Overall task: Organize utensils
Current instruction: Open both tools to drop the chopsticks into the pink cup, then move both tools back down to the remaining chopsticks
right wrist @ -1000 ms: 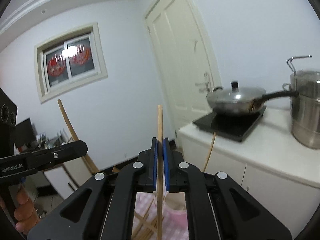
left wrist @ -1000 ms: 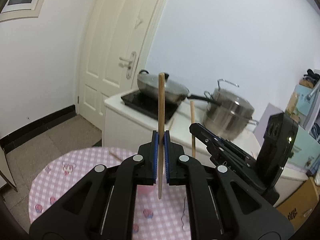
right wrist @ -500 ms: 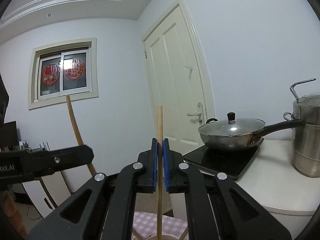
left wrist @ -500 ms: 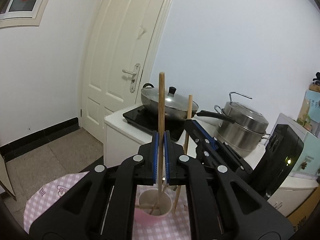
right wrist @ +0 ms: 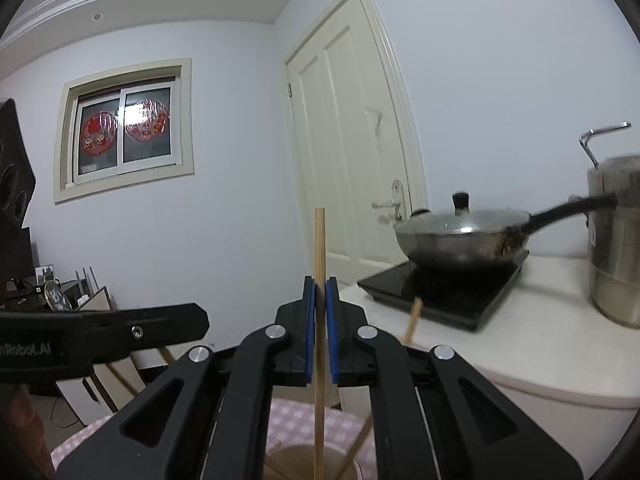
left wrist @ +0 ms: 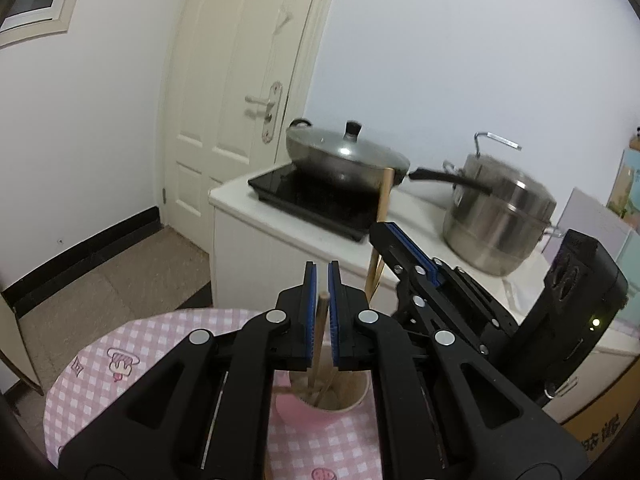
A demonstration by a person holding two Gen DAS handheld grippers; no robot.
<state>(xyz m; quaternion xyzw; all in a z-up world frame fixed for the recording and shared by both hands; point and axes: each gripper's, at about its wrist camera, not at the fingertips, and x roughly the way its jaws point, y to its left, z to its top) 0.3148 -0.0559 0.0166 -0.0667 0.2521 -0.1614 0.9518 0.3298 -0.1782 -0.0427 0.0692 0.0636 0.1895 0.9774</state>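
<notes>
My left gripper (left wrist: 321,272) hangs over a pink cup (left wrist: 320,404) on the pink checked table (left wrist: 132,356). Its jaws are slightly apart and a wooden chopstick (left wrist: 318,344) stands loose between them, its lower end in the cup with other sticks. My right gripper (right wrist: 320,286) is shut on a second wooden chopstick (right wrist: 319,240), held upright over the same cup (right wrist: 304,462). In the left wrist view the right gripper (left wrist: 390,236) shows at the right with its chopstick (left wrist: 382,208). The left gripper's side (right wrist: 160,322) shows in the right wrist view.
A white counter (left wrist: 256,208) behind the table carries a black induction hob (left wrist: 304,196) with a lidded wok (left wrist: 344,156) and a steel steamer pot (left wrist: 500,216). A cream door (left wrist: 228,92) stands at the left. A window (right wrist: 124,128) is on the far wall.
My left gripper has opened and its chopstick has dropped down into the cup. The right gripper has kept its grip and moved over the cup.
</notes>
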